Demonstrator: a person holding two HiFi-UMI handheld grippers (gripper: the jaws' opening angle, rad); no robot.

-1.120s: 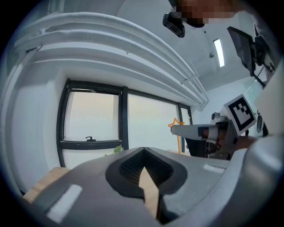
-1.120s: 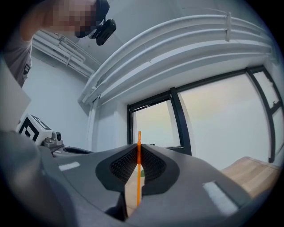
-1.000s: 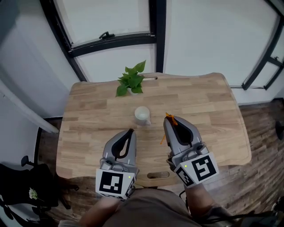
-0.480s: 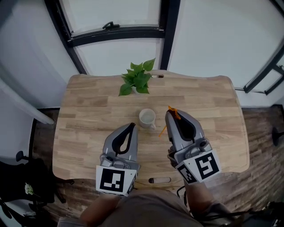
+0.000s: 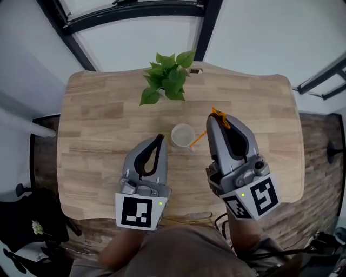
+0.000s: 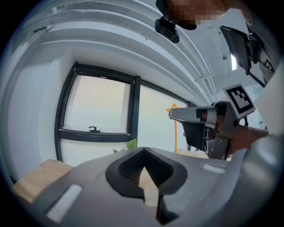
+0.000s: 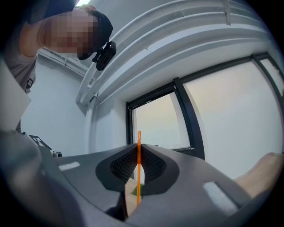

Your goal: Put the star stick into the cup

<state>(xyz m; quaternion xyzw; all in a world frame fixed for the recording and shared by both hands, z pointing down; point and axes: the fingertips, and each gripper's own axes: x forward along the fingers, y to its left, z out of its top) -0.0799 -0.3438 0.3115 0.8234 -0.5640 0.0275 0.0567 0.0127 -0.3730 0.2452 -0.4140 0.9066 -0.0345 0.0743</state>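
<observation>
The orange star stick (image 5: 201, 134) is pinched in my right gripper (image 5: 212, 119), which is shut on it. Its star (image 5: 219, 114) sticks out above the jaw tips, and its thin lower end slants down-left to the right rim of the white cup (image 5: 181, 134). Whether the end is inside the cup I cannot tell. In the right gripper view the stick (image 7: 139, 170) runs upright between the closed jaws. My left gripper (image 5: 159, 139) is shut and empty, just left of the cup. The left gripper view shows the right gripper (image 6: 208, 126) holding the stick (image 6: 175, 131).
A small potted green plant (image 5: 168, 81) stands behind the cup near the far edge of the wooden table (image 5: 97, 119). Dark window frames (image 5: 135, 13) and white walls lie beyond. A wood floor (image 5: 324, 140) shows on the right.
My right gripper has carried the stick left and forward, so its lower end now reaches the cup's right rim. The left gripper stayed shut beside the cup. The head view shifted forward.
</observation>
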